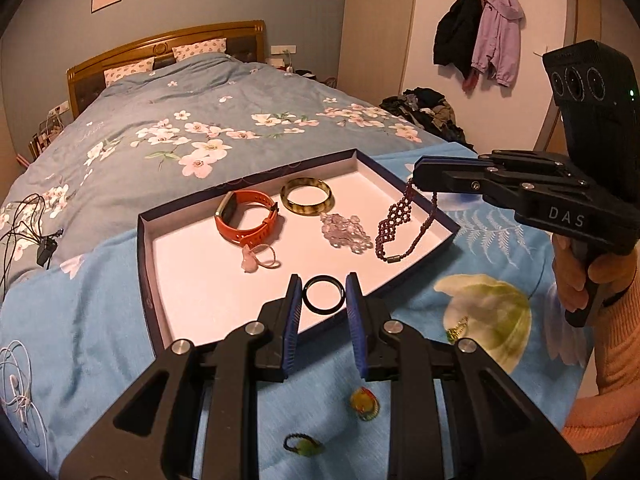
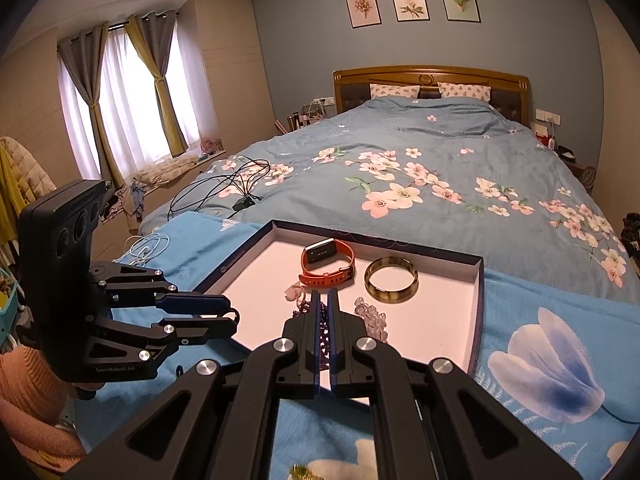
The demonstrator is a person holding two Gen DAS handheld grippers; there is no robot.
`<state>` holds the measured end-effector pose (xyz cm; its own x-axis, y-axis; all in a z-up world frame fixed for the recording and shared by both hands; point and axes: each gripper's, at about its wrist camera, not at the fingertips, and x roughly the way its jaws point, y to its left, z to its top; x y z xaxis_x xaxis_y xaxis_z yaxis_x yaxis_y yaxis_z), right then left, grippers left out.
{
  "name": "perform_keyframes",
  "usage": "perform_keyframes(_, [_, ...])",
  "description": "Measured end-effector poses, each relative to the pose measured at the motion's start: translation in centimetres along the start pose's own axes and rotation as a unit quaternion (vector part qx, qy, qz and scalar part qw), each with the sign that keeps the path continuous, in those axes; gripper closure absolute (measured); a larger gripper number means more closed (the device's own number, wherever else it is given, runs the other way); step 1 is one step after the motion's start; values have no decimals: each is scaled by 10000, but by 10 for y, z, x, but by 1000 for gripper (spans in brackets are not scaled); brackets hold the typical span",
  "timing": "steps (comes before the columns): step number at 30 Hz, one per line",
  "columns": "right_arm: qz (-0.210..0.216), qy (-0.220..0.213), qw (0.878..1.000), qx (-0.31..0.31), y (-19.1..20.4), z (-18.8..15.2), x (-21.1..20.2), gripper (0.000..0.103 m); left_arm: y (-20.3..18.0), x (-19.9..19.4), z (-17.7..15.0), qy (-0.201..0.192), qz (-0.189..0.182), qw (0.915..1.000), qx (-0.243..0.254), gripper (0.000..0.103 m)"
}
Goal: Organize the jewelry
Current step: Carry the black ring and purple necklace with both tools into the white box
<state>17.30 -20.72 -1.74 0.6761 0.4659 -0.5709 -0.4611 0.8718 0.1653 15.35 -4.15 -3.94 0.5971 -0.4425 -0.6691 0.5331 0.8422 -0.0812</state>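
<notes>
A shallow box tray (image 1: 224,264) with a white floor lies on the bed and also shows in the right wrist view (image 2: 444,320). In it lie an orange smartwatch (image 1: 246,216), a yellow-brown bangle (image 1: 307,196), a clear bead piece (image 1: 346,232) and a pink ring (image 1: 258,260). My left gripper (image 1: 323,294) is open, its pads on either side of a black ring (image 1: 323,295) over the tray's near edge. My right gripper (image 2: 324,304) is shut on a purple beaded bracelet (image 1: 400,220), which hangs down into the tray's right side.
On the blue blanket near me lie a green-yellow pendant (image 1: 364,402), a green ring (image 1: 304,446) and a gold-green piece (image 1: 458,330). Black cables (image 2: 236,184) and white earphones (image 2: 146,248) lie on the left of the bed.
</notes>
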Motion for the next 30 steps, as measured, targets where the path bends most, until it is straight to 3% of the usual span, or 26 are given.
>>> perform_keyframes(18, [144,383,9973,604,-20,-3,47,101,18,46,6,372,128,9991,-177,81])
perform_keyframes(30, [-20,686,9938,880,-38,-13,70,101,23,70,5,589,146,9979,-243,81])
